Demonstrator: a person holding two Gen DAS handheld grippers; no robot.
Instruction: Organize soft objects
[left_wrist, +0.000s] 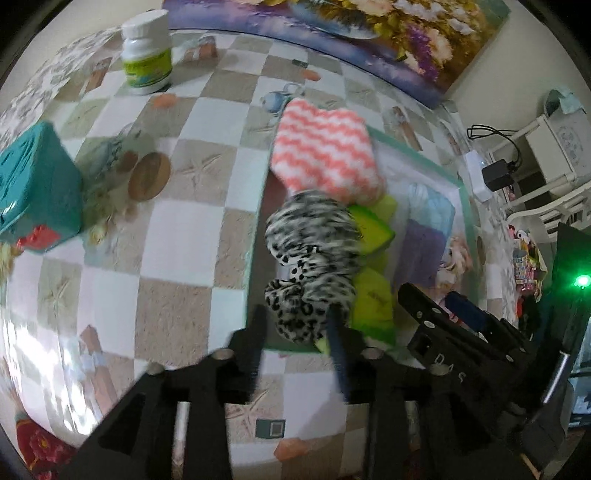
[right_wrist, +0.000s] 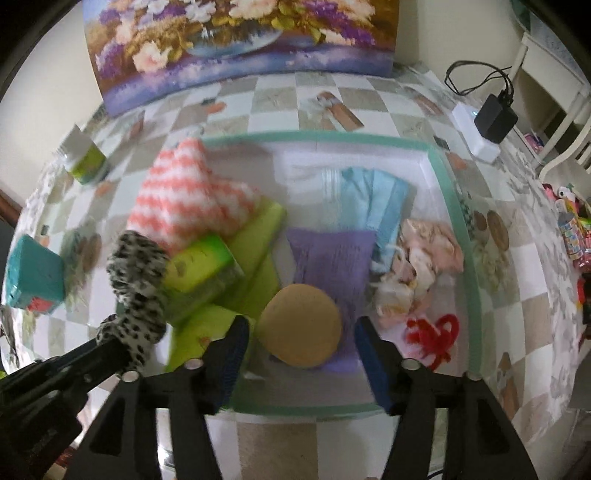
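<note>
The left gripper (left_wrist: 295, 328) pinches a leopard-print scrunchie (left_wrist: 314, 266) between its fingers, at the left edge of the green-rimmed tray (right_wrist: 458, 221). The right gripper (right_wrist: 301, 354) is spread wide over the near part of the tray, with a round tan sponge (right_wrist: 301, 325) just beyond its fingertips; it seems to touch nothing, though blur makes this uncertain. A pink zigzag cloth (right_wrist: 188, 199) and green sponges (right_wrist: 201, 267) lie to the left in the tray, and a purple cloth (right_wrist: 332, 251) lies in the middle.
</note>
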